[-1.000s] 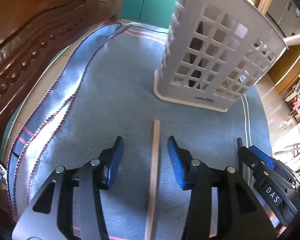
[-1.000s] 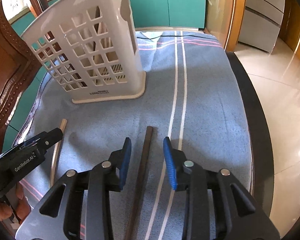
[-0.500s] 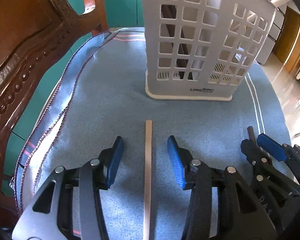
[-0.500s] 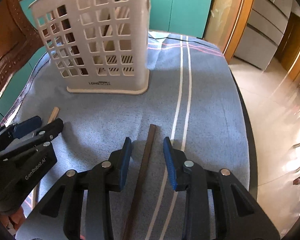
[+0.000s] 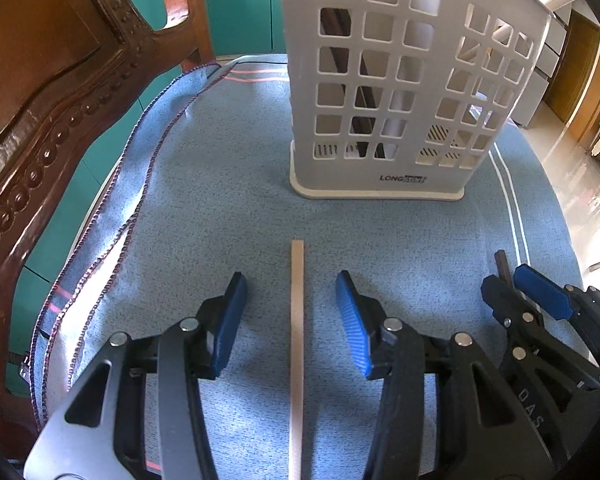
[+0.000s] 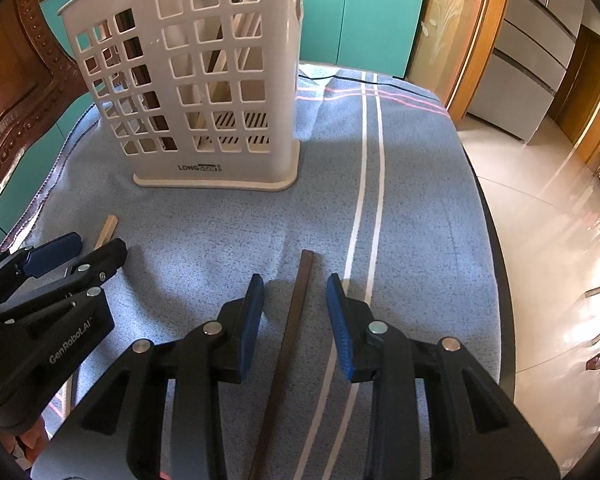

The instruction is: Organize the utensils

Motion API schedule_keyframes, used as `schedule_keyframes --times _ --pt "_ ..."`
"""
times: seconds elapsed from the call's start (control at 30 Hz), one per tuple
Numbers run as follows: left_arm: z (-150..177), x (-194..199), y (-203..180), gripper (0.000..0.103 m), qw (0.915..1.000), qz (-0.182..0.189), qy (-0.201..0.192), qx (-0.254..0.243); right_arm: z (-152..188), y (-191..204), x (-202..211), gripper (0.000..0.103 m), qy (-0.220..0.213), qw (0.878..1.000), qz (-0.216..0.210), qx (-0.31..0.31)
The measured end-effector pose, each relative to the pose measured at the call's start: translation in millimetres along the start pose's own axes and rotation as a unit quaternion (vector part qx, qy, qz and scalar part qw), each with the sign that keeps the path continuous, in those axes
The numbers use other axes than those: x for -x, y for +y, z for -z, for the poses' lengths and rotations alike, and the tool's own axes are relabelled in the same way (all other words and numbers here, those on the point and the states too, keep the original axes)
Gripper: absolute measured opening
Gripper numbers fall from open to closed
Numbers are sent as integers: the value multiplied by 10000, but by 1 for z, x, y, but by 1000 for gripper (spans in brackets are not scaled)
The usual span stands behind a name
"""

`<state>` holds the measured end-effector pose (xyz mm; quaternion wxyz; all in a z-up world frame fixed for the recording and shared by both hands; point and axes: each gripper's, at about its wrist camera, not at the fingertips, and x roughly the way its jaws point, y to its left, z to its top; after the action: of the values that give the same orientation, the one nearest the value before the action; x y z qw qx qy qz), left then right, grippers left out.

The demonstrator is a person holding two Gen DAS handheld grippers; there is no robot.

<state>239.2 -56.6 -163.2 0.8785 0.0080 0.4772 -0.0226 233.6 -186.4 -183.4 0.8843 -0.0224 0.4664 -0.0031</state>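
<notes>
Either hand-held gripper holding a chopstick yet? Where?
No. The left hand-held gripper straddles the light chopstick, the right the dark chopstick; pads clear of both.

We see a bench [image 6: 496, 264] with a dark edge, draped in a blue woven cloth [image 6: 420, 200] with white and pink stripes. A carved dark wooden chair [image 5: 40, 92] stands at its left. Behind are teal cabinet doors [image 6: 364, 20] and a wood-framed frosted glass panel [image 6: 444, 40]. Sunlight glares on the glossy beige tiled floor [image 6: 548, 240], beside tall grey cupboards [image 6: 540, 64].
</notes>
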Motion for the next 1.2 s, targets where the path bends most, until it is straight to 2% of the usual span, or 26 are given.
schedule_keyframes --times 0.03,0.07,0.1,0.2,0.27,0.33,0.4,0.57,0.67,0.7,0.87,0.97,1.0,1.07,1.1,1.13,1.2 --pt "1 2 1 42 10000 21 -2 -6 0 0 0 32 5 10000 -20 11" --pt "1 2 1 36 10000 27 -4 -17 0 0 0 29 7 10000 -46 15" --pt "0 2 0 25 10000 48 -8 -20 0 1 0 23 13 9999 -130 15" --pt "-1 3 1 7 10000 82 12 4 -2 3 0 10 17 9997 -239 57" --pt "-2 3 4 7 9999 139 25 55 -1 3 0 9 -1 9996 -267 34" --pt "-3 3 9 7 9995 272 42 181 -2 -1 1 8 -27 9988 -471 -108" --pt "-6 11 16 7 9989 360 -88 291 -6 -6 10 6 -167 9981 -552 -219" --pt "-15 58 34 7 9938 779 -657 454 -16 -28 60 7 -747 9905 -1023 -526" --pt "-22 103 49 7 9864 985 -1209 528 -20 -41 99 7 -1156 9826 -1267 -706" --pt "-26 124 56 7 9815 1065 -1486 562 -22 -45 112 7 -1289 9793 -1362 -758" --pt "-42 193 74 7 9592 1355 -2399 628 -38 -57 170 7 -1890 9636 -1666 -898" --pt "-59 230 84 7 9418 1546 -2905 685 -56 -59 206 7 -2388 9519 -1720 -854" --pt "-66 244 89 7 9317 1599 -3165 785 -67 -59 220 7 -2621 9468 -1673 -835" --pt "-80 257 102 7 9151 1864 -3407 1089 -79 -60 237 7 -2890 9393 -1638 -856" --pt "-84 259 106 7 9100 1910 -3480 1196 -91 -60 248 7 -3106 9325 -1619 -881" --pt "-86 263 110 7 9017 1870 -3647 1375 -97 -62 253 7 -3226 9284 -1599 -919" --pt "-88 265 120 7 8787 1798 -4069 1730 -112 -64 260 7 -3529 9170 -1531 -1051"
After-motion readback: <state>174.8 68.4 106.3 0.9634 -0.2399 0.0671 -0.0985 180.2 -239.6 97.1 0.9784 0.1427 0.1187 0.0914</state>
